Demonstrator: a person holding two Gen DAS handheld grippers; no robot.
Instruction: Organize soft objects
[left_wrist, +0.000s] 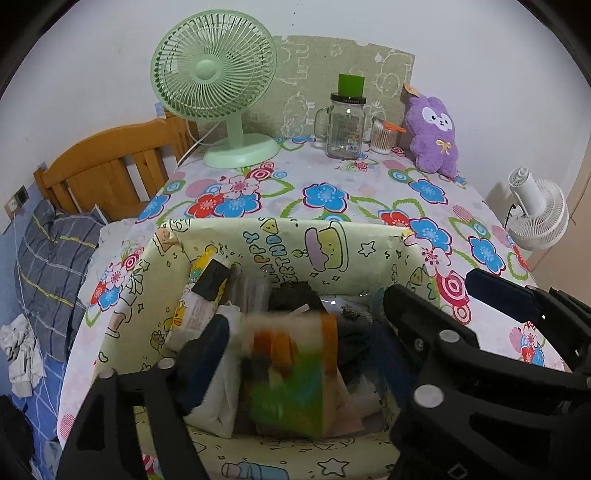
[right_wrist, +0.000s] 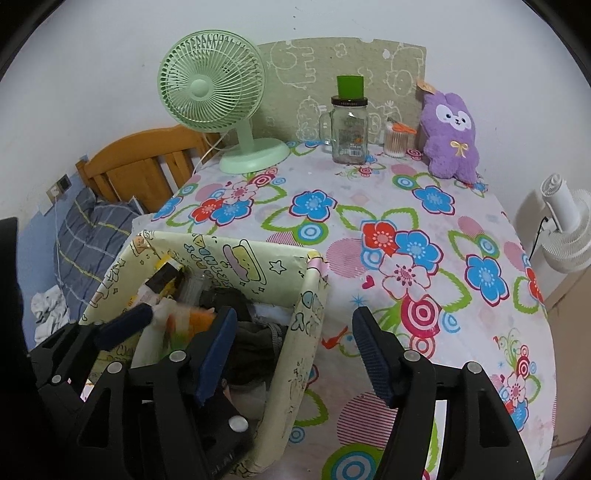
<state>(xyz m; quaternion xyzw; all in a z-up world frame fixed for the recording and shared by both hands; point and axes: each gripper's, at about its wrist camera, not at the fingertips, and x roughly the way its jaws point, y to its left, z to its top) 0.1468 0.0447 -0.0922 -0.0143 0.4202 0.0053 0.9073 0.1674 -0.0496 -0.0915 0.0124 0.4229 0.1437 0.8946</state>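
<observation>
Over the cartoon-printed storage box (left_wrist: 280, 240) at the left of the flowered surface (left_wrist: 332, 177), the left claw (left_wrist: 306, 325) stands wide apart, a blurred orange-and-green soft packet (left_wrist: 288, 373) lying loose inside the box between its fingers. The right claw (right_wrist: 295, 350) is also open, empty, straddling the box's right wall. A purple plush toy (right_wrist: 452, 136) sits upright at the far right edge.

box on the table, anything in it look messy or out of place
Somewhat messy. The yellow cartoon-print box is crammed: a blurred green-and-orange packet sits between the open left tongs, tilted among white pouches and dark items. The purple plush stands outside it, by the wall.
</observation>
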